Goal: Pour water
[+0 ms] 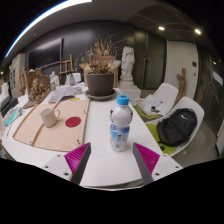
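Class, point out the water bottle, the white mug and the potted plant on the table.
water bottle (120,128): gripper view, on its label.
white mug (49,116): gripper view, on its side wall.
potted plant (100,83): gripper view, on its dark pot.

A white table (100,125) stands in a dim room with dark walls (60,45), white chairs (160,98) beside it, ceiling lights (160,27) above, and a potted plant (100,72).
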Available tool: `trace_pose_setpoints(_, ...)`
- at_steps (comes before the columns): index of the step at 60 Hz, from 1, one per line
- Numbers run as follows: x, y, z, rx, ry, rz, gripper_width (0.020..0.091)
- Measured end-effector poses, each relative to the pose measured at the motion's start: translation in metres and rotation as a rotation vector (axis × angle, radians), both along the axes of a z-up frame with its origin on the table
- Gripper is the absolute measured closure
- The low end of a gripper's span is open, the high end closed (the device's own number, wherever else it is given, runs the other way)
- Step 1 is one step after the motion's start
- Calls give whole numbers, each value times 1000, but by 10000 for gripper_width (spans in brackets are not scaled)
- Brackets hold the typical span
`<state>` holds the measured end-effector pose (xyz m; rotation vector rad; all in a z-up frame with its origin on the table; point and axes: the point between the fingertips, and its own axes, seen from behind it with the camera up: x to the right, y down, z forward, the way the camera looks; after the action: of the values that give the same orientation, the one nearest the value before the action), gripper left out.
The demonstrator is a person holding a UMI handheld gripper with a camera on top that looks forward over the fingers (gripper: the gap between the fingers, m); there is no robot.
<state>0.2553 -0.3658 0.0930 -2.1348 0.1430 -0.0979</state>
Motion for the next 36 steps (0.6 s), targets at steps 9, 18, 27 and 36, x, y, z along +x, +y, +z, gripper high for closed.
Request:
trace_pose_setpoints(9, 34, 53, -14, 78, 5, 1, 249)
trace_pose_setpoints(18, 46, 96, -28, 120, -10, -10, 266)
trace_pose_setpoints(27, 50, 117, -33, 156, -11, -21, 576)
trace_pose_setpoints(36, 49, 121, -30, 187, -46, -24, 643)
